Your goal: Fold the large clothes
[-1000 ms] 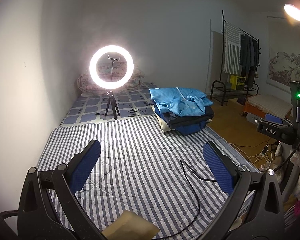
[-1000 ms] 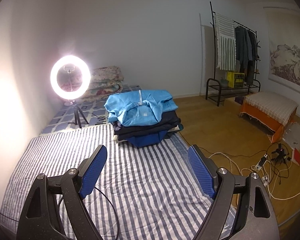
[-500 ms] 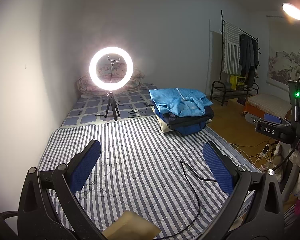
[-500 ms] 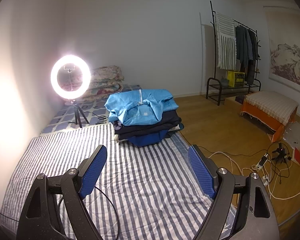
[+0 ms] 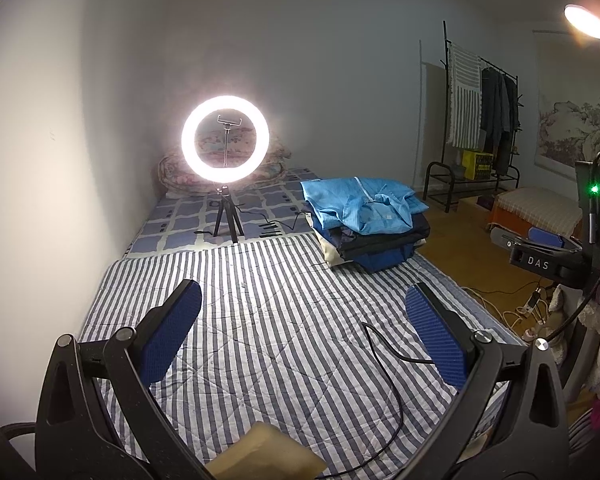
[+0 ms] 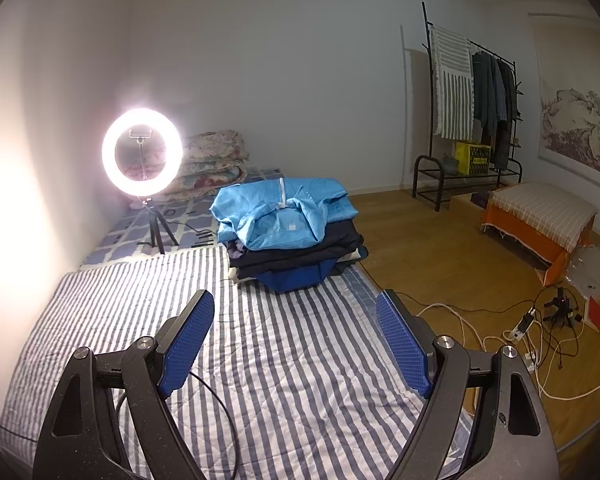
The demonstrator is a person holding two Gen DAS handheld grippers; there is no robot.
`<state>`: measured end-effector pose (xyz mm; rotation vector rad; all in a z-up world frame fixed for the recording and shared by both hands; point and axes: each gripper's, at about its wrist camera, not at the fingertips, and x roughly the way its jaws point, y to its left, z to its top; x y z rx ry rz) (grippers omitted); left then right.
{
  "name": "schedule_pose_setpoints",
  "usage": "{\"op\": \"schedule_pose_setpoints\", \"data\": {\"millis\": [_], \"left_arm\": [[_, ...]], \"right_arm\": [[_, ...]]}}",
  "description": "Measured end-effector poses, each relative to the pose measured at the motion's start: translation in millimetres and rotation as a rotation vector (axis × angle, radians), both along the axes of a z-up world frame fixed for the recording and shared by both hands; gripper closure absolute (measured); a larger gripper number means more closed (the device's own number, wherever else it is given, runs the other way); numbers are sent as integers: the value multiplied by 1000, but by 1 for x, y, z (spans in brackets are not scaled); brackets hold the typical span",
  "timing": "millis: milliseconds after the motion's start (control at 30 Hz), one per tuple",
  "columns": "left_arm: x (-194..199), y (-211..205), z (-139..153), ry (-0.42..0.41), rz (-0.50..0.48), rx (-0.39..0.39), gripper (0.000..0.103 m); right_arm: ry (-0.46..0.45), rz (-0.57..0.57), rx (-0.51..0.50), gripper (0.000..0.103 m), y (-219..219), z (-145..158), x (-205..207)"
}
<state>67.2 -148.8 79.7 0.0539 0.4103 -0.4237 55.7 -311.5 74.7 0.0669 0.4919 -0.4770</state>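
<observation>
A lit ring light (image 6: 142,152) on a small tripod glares against the pale wall (image 6: 292,60) at the head of the striped bed (image 6: 300,360). Across the wooden floor (image 6: 440,256) stand a black clothes rack (image 6: 472,120) and a low checked bench (image 6: 540,216), with a landscape scroll (image 6: 580,120) hanging above.

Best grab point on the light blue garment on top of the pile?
Probably the loose front hem of the light blue zip-front garment, where it droops over the dark folded clothes beneath. Come in low across the striped quilt; both the left gripper and right gripper are open and empty.
</observation>
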Motion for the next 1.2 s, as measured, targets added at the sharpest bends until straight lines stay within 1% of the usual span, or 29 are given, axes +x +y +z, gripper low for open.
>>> {"op": "schedule_pose_setpoints", "data": {"millis": [1200], "left_arm": [[0, 0, -3, -11, 5, 3, 0]], "right_arm": [[9, 11, 5, 20, -3, -3, 1]]}}
